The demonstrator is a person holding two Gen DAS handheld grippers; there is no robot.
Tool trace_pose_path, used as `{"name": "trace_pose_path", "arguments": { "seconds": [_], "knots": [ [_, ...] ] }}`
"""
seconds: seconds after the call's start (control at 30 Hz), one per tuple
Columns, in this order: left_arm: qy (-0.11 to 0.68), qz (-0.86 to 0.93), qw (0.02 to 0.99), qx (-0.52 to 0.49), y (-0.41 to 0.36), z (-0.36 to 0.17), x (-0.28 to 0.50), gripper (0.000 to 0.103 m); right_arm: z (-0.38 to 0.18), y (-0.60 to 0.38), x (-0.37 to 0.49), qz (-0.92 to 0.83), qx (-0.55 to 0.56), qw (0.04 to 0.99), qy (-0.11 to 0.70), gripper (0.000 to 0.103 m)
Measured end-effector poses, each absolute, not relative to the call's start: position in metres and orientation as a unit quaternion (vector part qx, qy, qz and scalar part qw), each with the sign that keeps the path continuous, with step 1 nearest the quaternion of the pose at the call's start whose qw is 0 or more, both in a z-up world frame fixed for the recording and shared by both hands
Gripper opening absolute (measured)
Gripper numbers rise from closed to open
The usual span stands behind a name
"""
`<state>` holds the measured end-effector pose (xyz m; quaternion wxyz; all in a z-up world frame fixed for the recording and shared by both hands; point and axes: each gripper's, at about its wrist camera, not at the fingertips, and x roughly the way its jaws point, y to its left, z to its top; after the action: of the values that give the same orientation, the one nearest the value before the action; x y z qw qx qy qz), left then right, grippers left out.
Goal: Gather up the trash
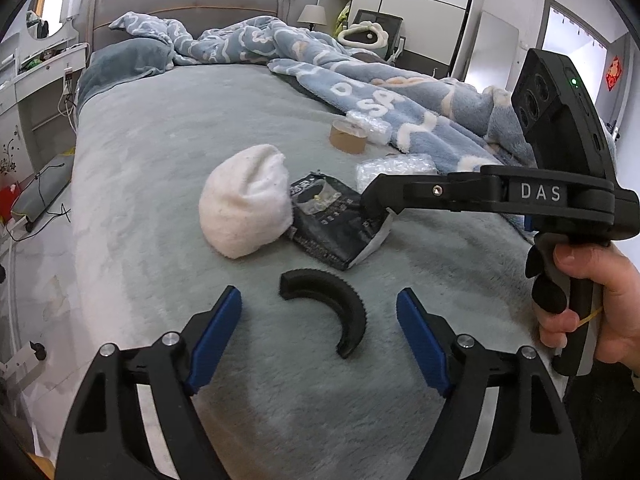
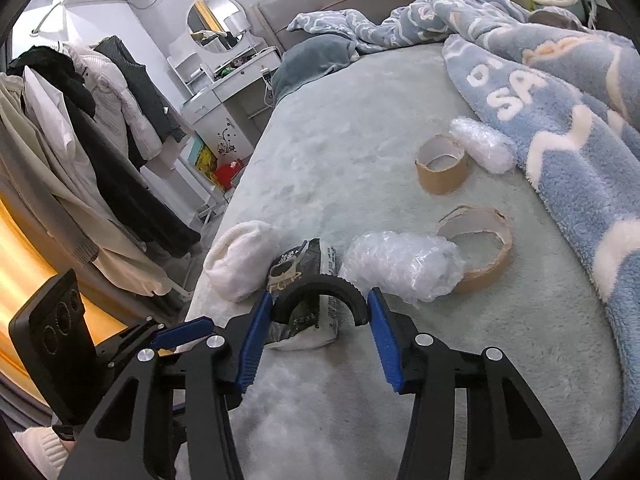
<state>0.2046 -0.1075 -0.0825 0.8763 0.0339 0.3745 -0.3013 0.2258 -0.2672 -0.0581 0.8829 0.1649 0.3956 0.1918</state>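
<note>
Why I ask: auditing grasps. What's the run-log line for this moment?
right tongs: closed on black half-ring | left tongs: open, second half-ring ahead | uncollected: bubble wrap, cardboard rings

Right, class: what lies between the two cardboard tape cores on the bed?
Nothing. The right wrist view shows only bare bed cover between the far core and the torn near core.

Left gripper (image 1: 320,340), right gripper (image 2: 316,332): black frames, blue pads, silver screws; white "DAS" marking.

Messy bedroom: a grey padded headboard (image 1: 184,4) is set against pale walls, a round mirror (image 2: 218,24) is mounted above a white dresser (image 2: 236,92), and coats (image 2: 100,120) are hung up.
</note>
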Motion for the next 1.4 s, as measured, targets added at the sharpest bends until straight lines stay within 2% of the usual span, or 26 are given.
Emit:
{"name": "trace_pose_path", "arguments": {
  "seconds": [0.17, 0.37, 0.43, 0.57, 0.63, 0.7, 0.97, 1.4],
  "knots": [
    [0.375, -0.295, 0.878, 0.03, -0.111, -0.083, 0.207, 0.08, -0.055, -0.269, 0.225, 0.207, 0.177, 0.881, 0.387, 0.05],
    [0.384, -0.28, 0.88, 0.018, -0.112, -0.085, 0.216, 0.07, -0.049, -0.269, 0.225, 0.218, 0.184, 0.88, 0.381, 0.05],
    [0.388, -0.276, 0.879, 0.017, -0.113, -0.086, 0.217, 0.062, -0.047, -0.268, 0.225, 0.221, 0.186, 0.879, 0.379, 0.05],
    [0.394, -0.27, 0.878, 0.016, -0.114, -0.087, 0.218, 0.056, -0.042, -0.264, 0.225, 0.224, 0.185, 0.88, 0.377, 0.05],
    [0.395, -0.263, 0.88, 0.019, -0.113, -0.087, 0.218, 0.046, -0.04, -0.26, 0.226, 0.225, 0.184, 0.879, 0.377, 0.05],
    [0.397, -0.258, 0.88, 0.023, -0.112, -0.087, 0.218, 0.041, -0.038, -0.257, 0.226, 0.224, 0.179, 0.88, 0.378, 0.05],
    [0.391, -0.257, 0.884, 0.011, -0.105, -0.081, 0.215, 0.039, -0.034, -0.248, 0.224, 0.215, 0.159, 0.885, 0.381, 0.05],
    [0.393, -0.208, 0.894, -0.062, -0.06, -0.066, 0.206, 0.039, -0.005, -0.22, 0.211, 0.221, 0.134, 0.891, 0.374, 0.05]
  ]
}}
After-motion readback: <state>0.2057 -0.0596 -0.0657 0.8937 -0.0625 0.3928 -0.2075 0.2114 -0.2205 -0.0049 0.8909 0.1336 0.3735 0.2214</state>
